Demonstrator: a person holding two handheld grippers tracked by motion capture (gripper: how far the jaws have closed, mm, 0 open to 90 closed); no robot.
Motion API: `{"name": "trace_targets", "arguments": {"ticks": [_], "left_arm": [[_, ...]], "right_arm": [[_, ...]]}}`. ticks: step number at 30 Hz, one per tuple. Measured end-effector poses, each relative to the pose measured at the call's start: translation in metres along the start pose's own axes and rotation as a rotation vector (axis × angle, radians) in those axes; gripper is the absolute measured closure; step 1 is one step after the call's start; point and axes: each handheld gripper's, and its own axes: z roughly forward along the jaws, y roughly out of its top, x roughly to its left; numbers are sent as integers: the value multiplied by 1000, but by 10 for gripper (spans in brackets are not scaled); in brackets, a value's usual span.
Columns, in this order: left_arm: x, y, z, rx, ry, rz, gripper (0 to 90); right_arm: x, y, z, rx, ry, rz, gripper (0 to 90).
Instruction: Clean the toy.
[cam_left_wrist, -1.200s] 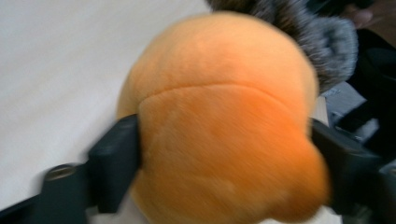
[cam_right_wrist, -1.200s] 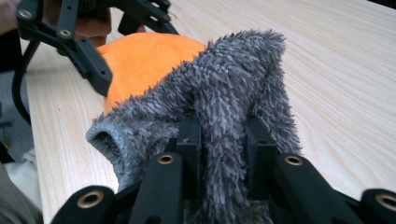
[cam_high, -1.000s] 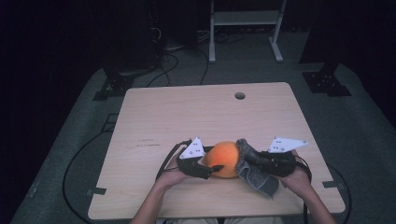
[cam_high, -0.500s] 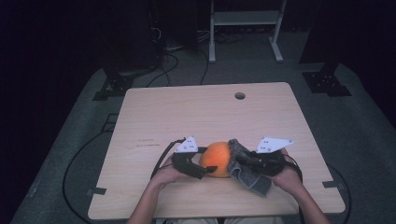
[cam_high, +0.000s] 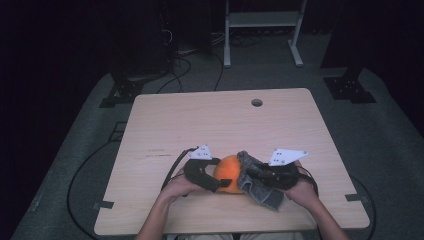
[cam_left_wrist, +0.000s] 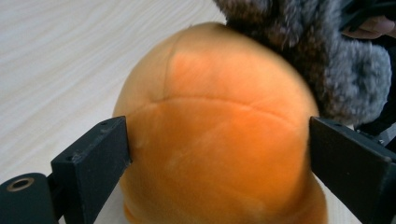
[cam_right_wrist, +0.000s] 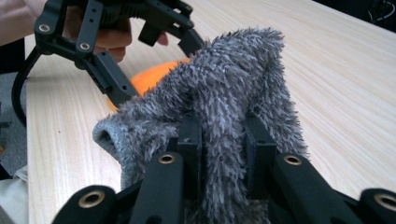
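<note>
Since the earlier high view, both your hands have drawn the bundle a little down the frame toward the near edge of the bench, and your left claw has just been opening its jaws, with the orange plush ball between them. In the left gripper view that ball sits squarely between the two black jaws, which stand released: the one at the frame's left lies against its side, the one at the right stands at its edge, and neither dents the plush. Your right claw is clenched on the grey fuzzy cloth, which drapes up and over the ball's far side. In the high view the ball rests low in the frame, centre, left claw on its left, cloth and right claw on its right. I'd judge the left hand the nearer to the ball; it lies dead ahead of those jaws.
</note>
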Motion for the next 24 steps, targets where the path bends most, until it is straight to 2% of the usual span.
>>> {"name": "trace_targets", "arguments": {"ticks": [4, 6, 7, 8, 9, 11, 12, 14, 15, 17, 18, 19, 20, 22, 23, 24], "left_arm": [[0, -2, 0, 8, -3, 14, 71], [0, -2, 0, 14, -4, 19, 69], [1, -2, 1, 36, 5, 5, 42], [1, -2, 2, 46, 2, -4, 0], [2, -2, 4, 52, -15, -16, 0], [1, -3, 7, 52, -24, -11, 0], [-1, -2, 7, 58, -25, 4, 0], [-7, 2, 5, 64, -9, 80, 109], [-12, 5, 3, 45, 13, 131, 160], [-21, 9, 1, 4, 92, 253, 224], [-23, 12, 0, -12, 115, 281, 225], [-24, 13, 1, -31, 128, 290, 223], [-23, 13, 2, -23, 131, 292, 214], [-22, 10, 9, 29, 146, 291, 185], [-22, 8, 13, 56, 143, 296, 171], [-22, 6, 17, 63, 142, 298, 144]], "right_arm": [[-15, -19, -7, 31, -58, 70, 718], [-23, -29, -9, 69, -90, 100, 717], [-27, -35, -8, 97, -109, 115, 719], [-30, -41, -8, 113, -109, 132, 719], [-30, -42, -9, 112, -98, 142, 720], [-29, -39, -10, 93, -80, 140, 721], [-28, -36, -10, 84, -68, 138, 722], [-26, -32, -10, 75, -57, 131, 726], [-25, -30, -11, 66, -48, 131, 728], [-24, -26, -15, 50, -58, 122, 729], [-25, -23, -17, 32, -63, 128, 729], [-28, -21, -21, 9, -63, 135, 729], [-29, -19, -23, -10, -69, 142, 730], [-28, -15, -25, -34, -65, 143, 730], [-25, -12, -24, -42, -52, 133, 731], [-21, -10, -22, -50, -29, 121, 730]]}}
